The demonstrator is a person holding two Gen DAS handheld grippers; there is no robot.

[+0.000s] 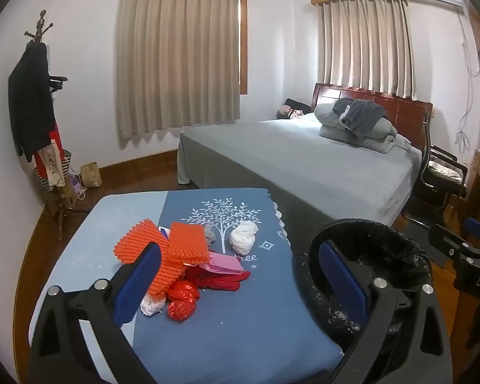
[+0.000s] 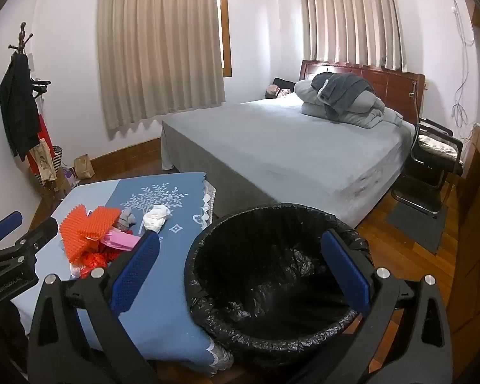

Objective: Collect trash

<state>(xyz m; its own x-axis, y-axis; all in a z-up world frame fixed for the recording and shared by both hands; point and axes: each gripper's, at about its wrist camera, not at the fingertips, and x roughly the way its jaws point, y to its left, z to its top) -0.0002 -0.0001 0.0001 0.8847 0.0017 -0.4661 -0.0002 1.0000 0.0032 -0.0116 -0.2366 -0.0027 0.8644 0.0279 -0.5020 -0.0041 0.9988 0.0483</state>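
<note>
A pile of trash lies on the blue tablecloth (image 1: 240, 320): orange foam netting (image 1: 169, 252), a pink wrapper (image 1: 224, 264), crumpled red plastic (image 1: 182, 299), a white tissue wad (image 1: 243, 236) and a small grey wad (image 1: 209, 235). The pile also shows in the right wrist view (image 2: 89, 233). A bin with a black liner (image 2: 272, 275) stands right of the table, also in the left wrist view (image 1: 368, 256). My left gripper (image 1: 240, 281) is open and empty above the table, just right of the pile. My right gripper (image 2: 240, 275) is open and empty over the bin.
A grey bed (image 2: 288, 147) with folded bedding stands behind the table and bin. A coat rack (image 1: 38, 112) with clothes and bags stands at the left wall. A black chair (image 2: 432, 166) and wooden furniture (image 2: 476, 208) stand at the right on the wood floor.
</note>
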